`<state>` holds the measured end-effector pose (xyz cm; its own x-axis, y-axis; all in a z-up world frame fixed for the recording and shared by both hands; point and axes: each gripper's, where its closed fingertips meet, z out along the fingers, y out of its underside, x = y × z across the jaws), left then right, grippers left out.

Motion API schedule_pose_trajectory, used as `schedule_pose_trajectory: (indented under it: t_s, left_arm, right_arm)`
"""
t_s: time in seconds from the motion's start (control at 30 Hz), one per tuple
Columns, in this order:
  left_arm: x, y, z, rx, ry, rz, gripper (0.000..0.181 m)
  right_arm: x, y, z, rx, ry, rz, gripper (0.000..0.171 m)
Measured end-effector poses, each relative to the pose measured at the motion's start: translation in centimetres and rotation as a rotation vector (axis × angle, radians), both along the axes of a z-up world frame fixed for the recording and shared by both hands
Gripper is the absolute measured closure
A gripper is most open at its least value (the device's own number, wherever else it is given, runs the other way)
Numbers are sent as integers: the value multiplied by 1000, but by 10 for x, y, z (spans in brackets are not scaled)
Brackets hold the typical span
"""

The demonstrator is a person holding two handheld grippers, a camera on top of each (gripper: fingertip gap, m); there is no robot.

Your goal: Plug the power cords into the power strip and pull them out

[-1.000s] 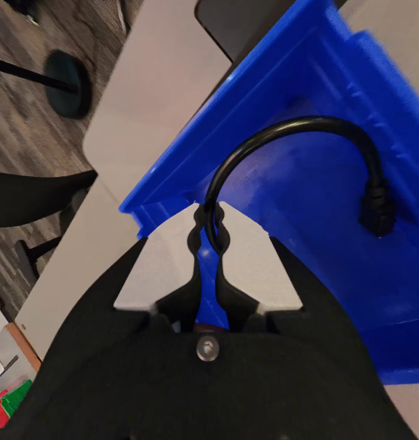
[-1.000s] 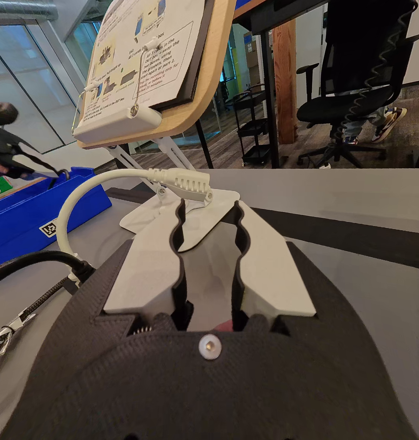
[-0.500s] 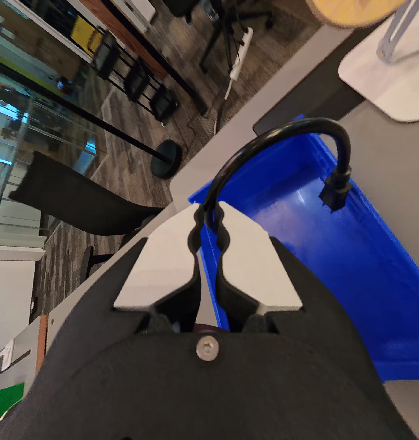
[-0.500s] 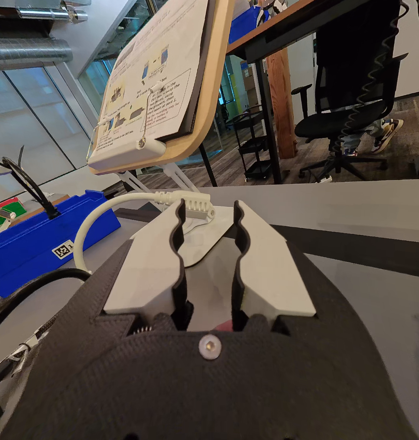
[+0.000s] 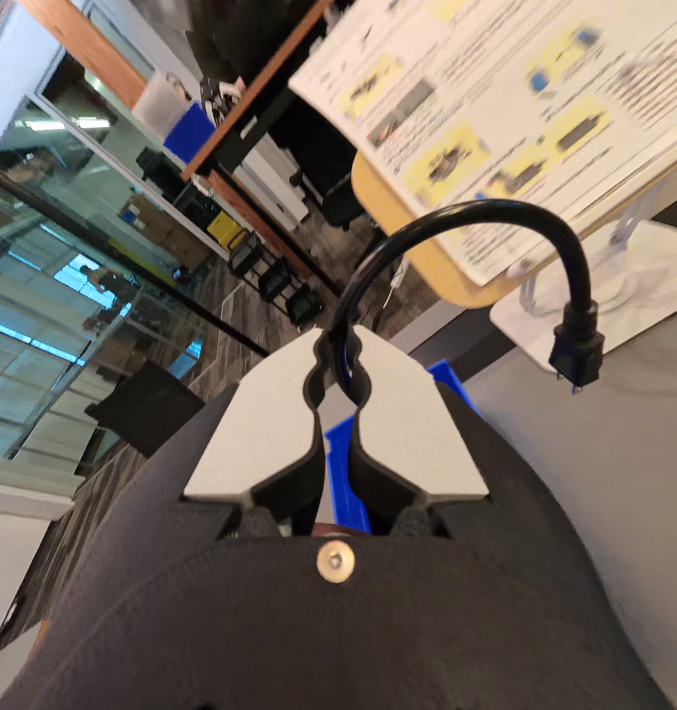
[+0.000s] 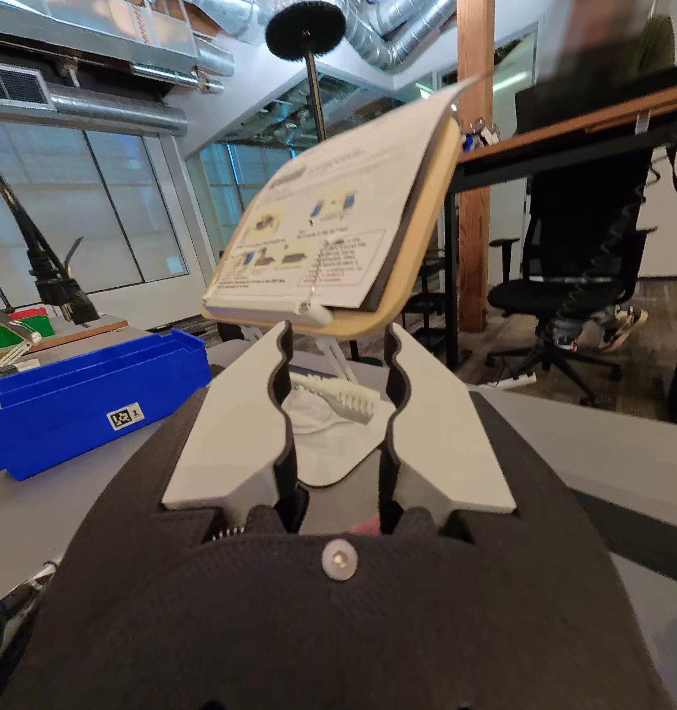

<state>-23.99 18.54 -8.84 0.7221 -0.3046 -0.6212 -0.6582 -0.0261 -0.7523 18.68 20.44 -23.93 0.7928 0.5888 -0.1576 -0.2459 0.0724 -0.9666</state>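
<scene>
L tool (image 5: 337,345) clamping black cord (image 5: 463,215) mid-cable, plug (image 5: 577,355) dangling prongs-down over bench (image 5: 598,480), likely for carrying to strip | R tool (image 6: 337,345) gaping, gripping nothing, white plug (image 6: 342,395) lying ahead | bin (image 6: 95,395) sitting left | strip not showing

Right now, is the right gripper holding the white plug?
No, the right gripper is open and empty; the white plug lies beyond it, untouched.

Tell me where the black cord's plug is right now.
In the left wrist view, the plug hangs in the air at right, beyond the left gripper, before the document stand's white base.
</scene>
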Motion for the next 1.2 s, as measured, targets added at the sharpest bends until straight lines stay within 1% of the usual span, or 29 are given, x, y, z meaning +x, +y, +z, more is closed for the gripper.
schedule_pose_trajectory:
  t_s: [0.13, 0.2, 0.37, 0.43, 0.53, 0.63, 0.7, 0.8, 0.83, 0.87, 0.9, 0.97, 1.0, 1.1, 1.2]
  left_arm:
    - [49, -10, 15, 40, -20, -116, 174]
    - [76, -13, 17, 47, -21, -178, 175]
    - [140, -16, 9, 58, -15, -319, 174]
    - [164, -19, 5, 61, -31, -388, 174]
    - [191, -20, -4, 61, -58, -463, 174]
    - [212, -25, -15, 55, -98, -539, 174]
    - [222, -28, -24, 42, -123, -575, 174]
    - [233, -34, -38, 15, -175, -637, 174]
    - [238, -36, -44, -2, -192, -664, 174]
    - [241, -37, -50, -22, -190, -685, 174]
    - [243, -36, -55, -37, -179, -690, 174]
    - [246, -34, -63, -64, -171, -702, 174]
    - [247, -34, -66, -74, -180, -714, 174]
    - [248, -34, -73, -107, -177, -734, 174]
    - [248, -35, -73, -107, -193, -746, 174]
  right_arm:
    - [-6, -17, 33, 104, -5, 44, 126]
    - [-12, -27, 49, 147, -11, 76, 126]
    - [-37, -55, 79, 227, -75, 199, 128]
    - [-54, -69, 84, 241, -110, 291, 129]
    - [-79, -90, 82, 220, -162, 459, 126]
    - [-101, -108, 71, 194, -238, 592, 121]
    - [-113, -117, 63, 170, -288, 658, 117]
    - [-130, -127, 48, 136, -347, 741, 118]
    - [-135, -131, 42, 123, -359, 775, 120]
    - [-140, -136, 38, 119, -361, 815, 126]
    - [-143, -141, 36, 128, -357, 850, 139]
    - [-148, -145, 35, 133, -338, 887, 152]
    - [-151, -148, 34, 132, -332, 908, 161]
    - [-159, -153, 28, 139, -353, 942, 163]
    - [-163, -156, 32, 153, -337, 955, 165]
